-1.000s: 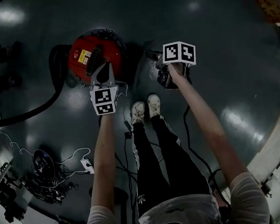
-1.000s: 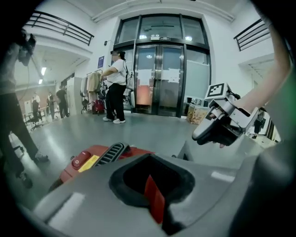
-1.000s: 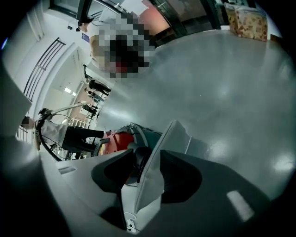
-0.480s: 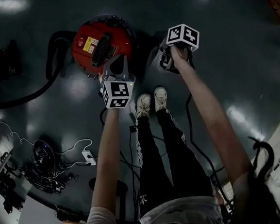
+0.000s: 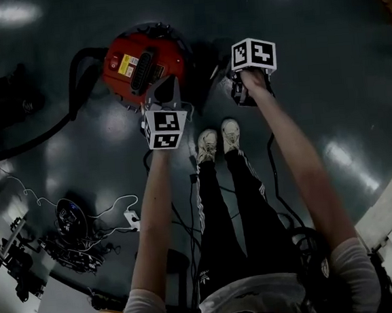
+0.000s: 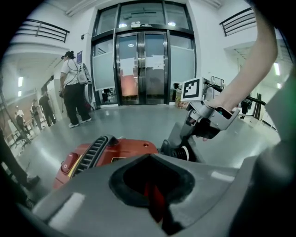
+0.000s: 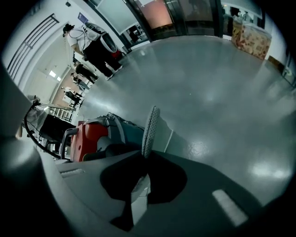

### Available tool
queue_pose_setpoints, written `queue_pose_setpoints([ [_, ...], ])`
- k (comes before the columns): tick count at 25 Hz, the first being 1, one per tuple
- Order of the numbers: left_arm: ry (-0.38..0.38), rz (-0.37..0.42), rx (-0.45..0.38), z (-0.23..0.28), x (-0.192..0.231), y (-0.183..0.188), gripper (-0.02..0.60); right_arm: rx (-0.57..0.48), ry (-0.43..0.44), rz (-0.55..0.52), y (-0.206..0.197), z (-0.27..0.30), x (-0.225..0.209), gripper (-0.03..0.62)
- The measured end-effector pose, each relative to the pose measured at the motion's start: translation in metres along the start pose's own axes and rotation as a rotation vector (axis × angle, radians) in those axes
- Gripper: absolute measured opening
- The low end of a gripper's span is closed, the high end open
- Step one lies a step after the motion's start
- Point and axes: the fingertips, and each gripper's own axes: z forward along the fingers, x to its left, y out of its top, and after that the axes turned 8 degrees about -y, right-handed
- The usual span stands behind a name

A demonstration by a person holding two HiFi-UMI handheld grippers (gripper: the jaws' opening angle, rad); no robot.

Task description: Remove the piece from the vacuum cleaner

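Observation:
The red vacuum cleaner stands on the dark floor, with its black hose curling off to the left. My left gripper hangs over its near edge with jaws together; the red body fills that gripper's view. To the vacuum's right, my right gripper points steeply down. Its jaws have just been closing and now pinch a thin grey piece that stands up beside the vacuum. In the left gripper view, the right gripper grips this grey piece above a black connector.
The person's white shoes stand just behind the grippers. Cables, a power strip and dark equipment lie at lower left. People stand by glass doors beyond the vacuum.
Both grippers have come down closer to the vacuum. The right gripper's jaws, wide apart before, now sit closed on the grey piece.

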Motion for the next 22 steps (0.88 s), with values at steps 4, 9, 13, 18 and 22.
queue_pose_setpoints([
  [4,-0.013,-0.013,0.006,0.001,0.002,-0.002,0.000,-0.019,0.032,0.013,-0.009,-0.003,-0.009,0.035],
  [9,-0.020,-0.030,0.007,0.001,0.002,-0.001,0.000,-0.052,0.037,-0.011,-0.016,-0.007,-0.008,0.035],
  [13,-0.024,-0.035,0.009,0.000,0.002,0.000,0.000,-0.062,0.048,0.005,-0.020,-0.009,-0.012,0.035],
  [18,-0.022,-0.034,0.009,0.001,0.002,0.000,0.000,-0.082,0.059,0.025,-0.022,-0.009,-0.015,0.035],
  [22,-0.024,-0.034,0.008,0.000,0.001,0.002,0.000,-0.071,-0.001,0.030,-0.037,-0.013,-0.044,0.034],
])
